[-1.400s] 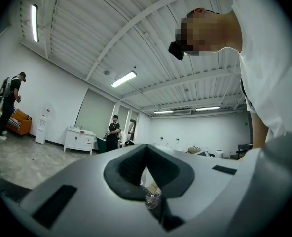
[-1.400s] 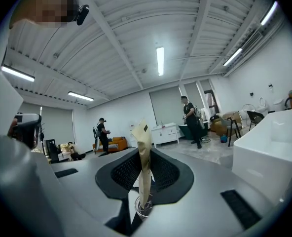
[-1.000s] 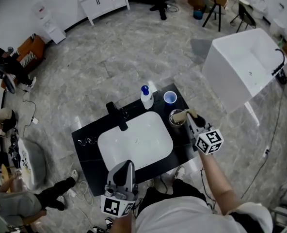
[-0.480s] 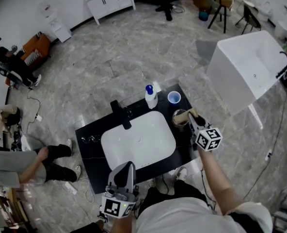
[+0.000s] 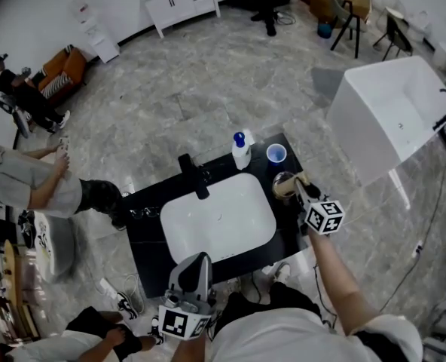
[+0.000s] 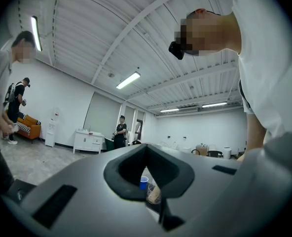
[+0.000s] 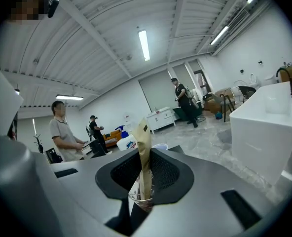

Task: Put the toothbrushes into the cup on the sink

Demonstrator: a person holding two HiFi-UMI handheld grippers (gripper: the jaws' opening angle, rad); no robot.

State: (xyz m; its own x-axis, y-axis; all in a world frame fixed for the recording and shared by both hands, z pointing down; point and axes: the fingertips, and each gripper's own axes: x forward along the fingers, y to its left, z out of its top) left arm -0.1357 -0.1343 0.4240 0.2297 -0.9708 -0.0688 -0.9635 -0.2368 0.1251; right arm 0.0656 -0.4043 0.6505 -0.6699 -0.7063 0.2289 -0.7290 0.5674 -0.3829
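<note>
Your right claw [image 7: 144, 184] is pinching a tan paper toothbrush packet [image 7: 144, 147] flat between its pads, gripping it low on its length so that most of it is standing up above the jaws. Its lower end is sitting at the rim of the clear cup [image 5: 282, 187], though I cannot tell whether it is inside yet. That cup is standing on the black counter [image 5: 144, 236] right of the basin [image 5: 218, 219], just right of centre in the head view. The packet is likely behaving as a light, stiff handle inside a thin, crushable, rather slippery wrap, so you are probably doing best gripping mid-length, across the flat faces and gently. The cup looks light and could tip if nudged. Your left claw [image 5: 196, 262] is waiting at the bottom of the frame, pressed together on nothing. Behind the cup a blue cup [image 5: 276, 154] and a pump bottle [image 5: 241, 153] are standing. The bottle's blue label and the packet's small dark mark are showing, but neither is readable.
</note>
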